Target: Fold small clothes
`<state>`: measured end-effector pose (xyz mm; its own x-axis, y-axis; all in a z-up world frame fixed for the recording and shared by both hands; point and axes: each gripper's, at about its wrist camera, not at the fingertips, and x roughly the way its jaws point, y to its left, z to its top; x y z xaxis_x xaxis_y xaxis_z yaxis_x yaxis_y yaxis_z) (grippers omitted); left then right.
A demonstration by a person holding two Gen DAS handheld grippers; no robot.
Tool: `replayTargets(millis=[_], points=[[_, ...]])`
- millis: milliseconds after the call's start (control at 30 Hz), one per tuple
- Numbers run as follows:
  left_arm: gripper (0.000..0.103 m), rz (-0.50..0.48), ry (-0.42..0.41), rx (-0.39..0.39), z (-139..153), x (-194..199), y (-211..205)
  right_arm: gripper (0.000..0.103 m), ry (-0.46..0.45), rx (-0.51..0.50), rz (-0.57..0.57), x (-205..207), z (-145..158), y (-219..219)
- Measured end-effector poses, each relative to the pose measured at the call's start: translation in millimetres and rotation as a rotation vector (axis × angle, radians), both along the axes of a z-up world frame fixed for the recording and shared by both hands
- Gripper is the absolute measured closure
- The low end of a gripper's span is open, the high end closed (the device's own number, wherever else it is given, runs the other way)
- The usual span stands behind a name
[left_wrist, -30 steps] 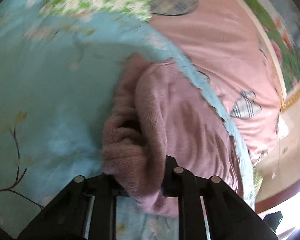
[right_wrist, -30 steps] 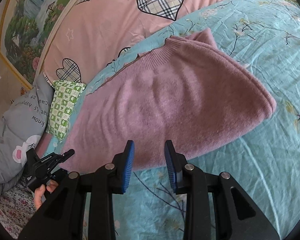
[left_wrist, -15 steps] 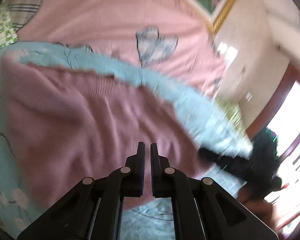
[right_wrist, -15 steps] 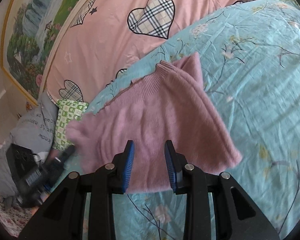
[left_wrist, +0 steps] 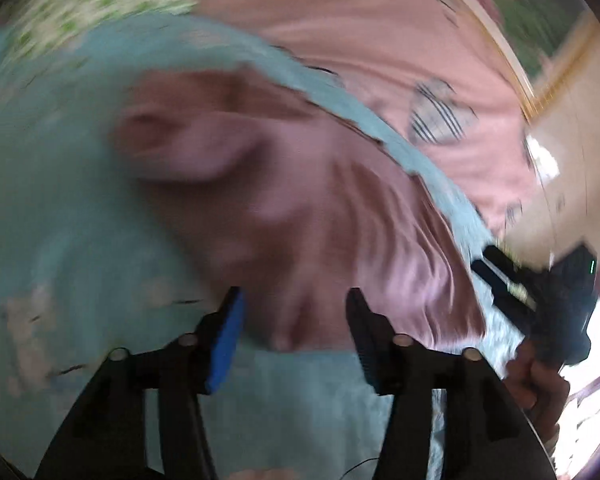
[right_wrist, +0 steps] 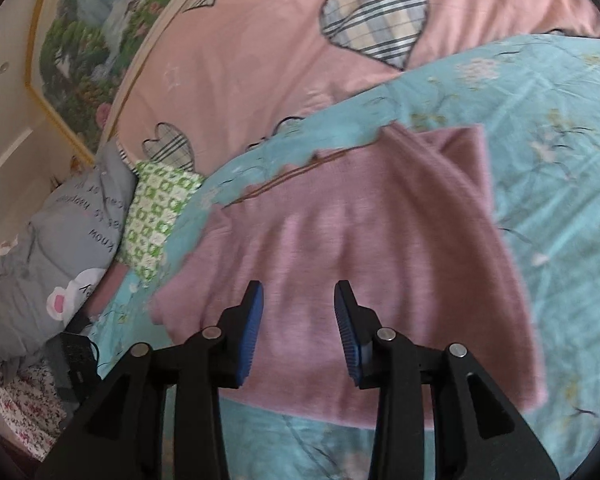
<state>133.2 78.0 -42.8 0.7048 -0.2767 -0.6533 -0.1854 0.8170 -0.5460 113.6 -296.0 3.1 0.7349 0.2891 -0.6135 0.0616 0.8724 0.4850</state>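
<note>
Two claws, both empty and opening — your left gripper [left_wrist: 294, 312] wide, your right gripper [right_wrist: 299, 308] narrower. The pink sweater [right_wrist: 364, 264] lies flat on the blue sheet [right_wrist: 540, 120], just ahead of both — its near hem closest to your right.

The sweater [right_wrist: 360, 256] lies on the sheet [right_wrist: 540, 160], spread ahead of the right tongs [right_wrist: 298, 332] and reaching under their tips. Beyond it, past the sheet's far edge, lies the quilt [right_wrist: 268, 52]. Ahead and left of these tongs a cushion [right_wrist: 156, 216] rests at the sheet's edge, with a pillow [right_wrist: 60, 240] further left. In the left wrist view the sweater [left_wrist: 300, 208] lies ahead of the left tongs [left_wrist: 294, 332], and the right tongs [left_wrist: 540, 292] appear to their right.
</note>
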Motion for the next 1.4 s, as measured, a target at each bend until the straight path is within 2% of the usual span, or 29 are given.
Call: replayTargets(millis=[133,233,300,333,367,400,467,533,633,700,733,767,833,867,967,1033,1133,1200,1233,1267,1333,1400], points=[[0.04,0.11,0.002,-0.069,-5.3,-9.7,45.0,0.064,-0.019,0.008,0.092,19.8,0.8,30.0],[0.04,0.155,-0.001,-0.175,0.1,-2.3,79.5,0.064,-0.01,0.019,0.134,38.5,-0.6,50.7],[0.04,0.191,-0.037,-0.158,17.2,-2.9,95.4,0.064,-0.008,0.036,0.149,47.1,-1.3,60.1],[0.04,0.181,-0.107,-0.083,36.2,-4.8,98.7,0.064,-0.011,0.035,0.153,48.4,-1.0,64.3],[0.038,0.145,-0.141,0.0,50.1,0.1,94.0,0.064,-0.012,0.035,0.154,48.3,-1.0,66.1],[0.03,0.048,-0.154,0.092,62.0,10.5,85.6,0.064,-0.011,0.039,0.155,47.4,-2.3,67.3],[0.03,-0.258,-0.168,0.236,70.9,34.3,66.4,0.064,0.005,0.042,0.152,45.0,-7.4,66.6],[0.029,-0.454,-0.163,0.333,70.0,51.8,52.8,0.064,0.028,0.038,0.144,42.3,-12.6,63.2],[0.029,-0.616,-0.056,0.388,56.3,84.2,48.5,0.064,0.053,0.041,0.119,34.9,-19.0,56.5],[0.029,-0.598,-0.007,0.45,48.3,101.8,50.7,0.064,0.061,0.042,0.098,29.3,-20.3,51.0],[0.029,-0.613,0.019,0.441,42.7,110.7,53.6,0.064,0.068,0.043,0.084,25.9,-21.5,47.6],[0.03,-0.654,0.058,0.387,35.6,117.0,58.8,0.064,0.072,0.046,0.075,24.6,-21.8,44.8],[0.055,-0.686,0.092,0.326,27.4,121.0,62.4,0.064,0.085,0.055,0.054,21.3,-23.7,39.5],[0.083,-0.724,0.079,0.316,28.1,115.0,59.4,0.064,0.092,0.06,0.044,19.5,-24.7,36.5],[0.094,-0.748,0.007,0.369,37.0,82.7,56.0,0.064,0.091,0.059,0.029,14.7,-23.6,32.8],[0.094,-0.73,-0.033,0.389,44.5,51.5,61.9,0.064,0.085,0.058,0.027,11.6,-21.8,31.4],[0.094,-0.674,-0.032,0.384,46.5,8.9,74.5,0.064,0.077,0.064,0.034,8.7,-20.8,32.3],[0.093,-0.589,0.002,0.4,40.5,-18.6,88.3,0.064,0.076,0.073,0.046,8.7,-22.2,35.3],[0.091,-0.537,0.034,0.384,34.7,-27.8,99.5,0.064,0.078,0.074,0.052,10.2,-23.3,38.3],[0.089,-0.502,0.067,0.331,27.4,-36.6,109.6,0.064,0.078,0.075,0.056,10.5,-24.6,40.7],[0.074,-0.439,0.104,0.242,16.8,-54.0,119.8,0.064,0.079,0.087,0.065,13.1,-27.1,45.4],[0.026,-0.353,0.128,0.178,9.6,-60.8,121.3,0.064,0.081,0.093,0.075,17.8,-28.8,51.9]])
